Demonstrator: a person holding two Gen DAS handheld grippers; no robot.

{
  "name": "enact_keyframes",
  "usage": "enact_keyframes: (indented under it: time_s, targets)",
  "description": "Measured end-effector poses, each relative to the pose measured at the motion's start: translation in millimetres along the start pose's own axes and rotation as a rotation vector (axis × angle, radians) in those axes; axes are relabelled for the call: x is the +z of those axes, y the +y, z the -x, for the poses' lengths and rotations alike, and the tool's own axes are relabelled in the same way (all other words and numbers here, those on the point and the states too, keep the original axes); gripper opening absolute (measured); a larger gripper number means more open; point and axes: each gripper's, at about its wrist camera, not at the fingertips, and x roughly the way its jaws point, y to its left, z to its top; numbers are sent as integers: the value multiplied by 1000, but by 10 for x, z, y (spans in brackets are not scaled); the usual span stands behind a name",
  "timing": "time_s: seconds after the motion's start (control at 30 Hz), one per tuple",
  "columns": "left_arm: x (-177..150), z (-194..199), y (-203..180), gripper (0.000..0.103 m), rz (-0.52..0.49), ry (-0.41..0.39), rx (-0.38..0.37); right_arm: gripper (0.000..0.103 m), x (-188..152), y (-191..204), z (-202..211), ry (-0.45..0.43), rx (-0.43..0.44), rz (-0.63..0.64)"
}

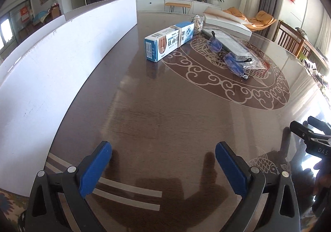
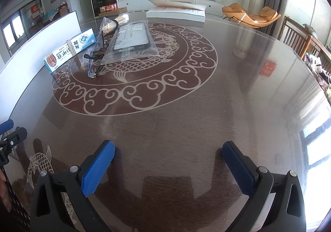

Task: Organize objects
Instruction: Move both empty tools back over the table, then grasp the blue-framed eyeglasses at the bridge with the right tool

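A blue-and-white carton (image 1: 169,40) (image 2: 69,52) lies on the dark glass-topped table (image 1: 165,118) (image 2: 186,128). Beside it rest a pair of glasses (image 1: 227,56) (image 2: 96,60) and a flat dark item in a clear plastic bag (image 1: 238,45) (image 2: 132,39). A bagged bundle of thin sticks (image 1: 197,23) (image 2: 114,23) lies behind them. My left gripper (image 1: 163,161) hangs open over the near table, far from the objects. My right gripper (image 2: 168,161) is also open with nothing between its fingers.
A long white board (image 1: 51,62) (image 2: 41,33) stands along the table's left side. A white flat box (image 1: 225,19) (image 2: 178,11) sits at the far edge. Wooden chairs (image 1: 293,39) (image 2: 300,39) stand to the right. The other gripper's black body (image 1: 314,138) (image 2: 8,141) shows at each view's edge.
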Motion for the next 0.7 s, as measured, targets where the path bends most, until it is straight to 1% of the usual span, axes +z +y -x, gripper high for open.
enact_keyframes:
  time_s: [0.07, 0.23, 0.33, 0.4, 0.53, 0.6, 0.63, 0.7]
  targets:
    - [-7, -23, -6, 102, -17, -6, 23, 103, 0, 0, 0, 0, 0, 0]
    - [-13, -22, 39, 103, -22, -24, 12, 103, 4, 2, -3, 2, 0, 0]
    - [-7, -25, 41, 103, -26, -32, 11, 103, 93, 75, -52, 31, 45, 46]
    - [-7, -22, 44, 103, -27, -35, 9, 102, 217, 191, -87, 37, 95, 78]
    - [-10, -11, 47, 103, -30, -42, 6, 102, 608, 568, -86, -45, 160, 165]
    - [-9, -10, 47, 103, -31, -46, 6, 101, 836, 793, -155, -65, 180, 216]
    - [-9, -10, 50, 103, -31, -48, 6, 99, 950, 905, -206, -68, 189, 239]
    - [-8, -11, 57, 103, -31, -50, 5, 86, 1157, 1111, -331, -54, 209, 281]
